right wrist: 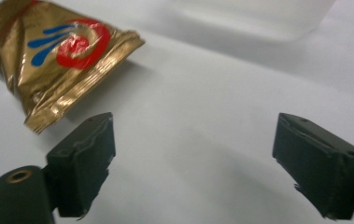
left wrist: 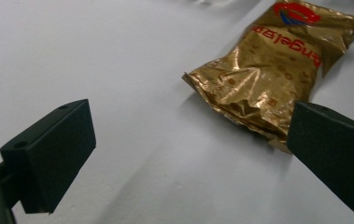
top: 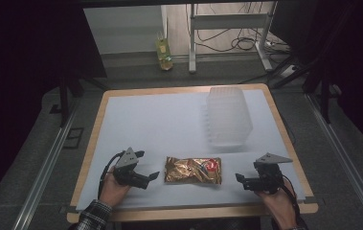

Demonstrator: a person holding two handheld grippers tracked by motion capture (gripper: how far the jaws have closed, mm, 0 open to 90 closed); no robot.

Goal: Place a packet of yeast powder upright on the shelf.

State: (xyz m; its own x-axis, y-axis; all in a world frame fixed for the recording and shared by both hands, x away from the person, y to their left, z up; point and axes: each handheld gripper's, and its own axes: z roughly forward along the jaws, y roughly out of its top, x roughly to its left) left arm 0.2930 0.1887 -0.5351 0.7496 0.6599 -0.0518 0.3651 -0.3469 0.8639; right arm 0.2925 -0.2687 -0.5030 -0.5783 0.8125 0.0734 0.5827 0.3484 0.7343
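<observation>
A gold foil snack bag (top: 193, 170) with red and blue print lies flat near the table's front edge, between the two grippers. My left gripper (top: 147, 166) sits just left of it, open, jaws pointing at the bag. In the left gripper view the bag (left wrist: 270, 70) lies ahead to the right, and the left gripper (left wrist: 191, 154) holds nothing. My right gripper (top: 240, 181) is right of the bag, open and empty. In the right gripper view the bag's end (right wrist: 55, 56) lies at upper left, beyond the right gripper (right wrist: 202, 163).
A clear ribbed plastic container (top: 228, 115) stands on the white table cover (top: 160, 124) at the back right, its base (right wrist: 254, 16) also in the right gripper view. The wooden table edge (top: 193, 213) runs along the front. A bottle (top: 164, 53) stands on the floor beyond.
</observation>
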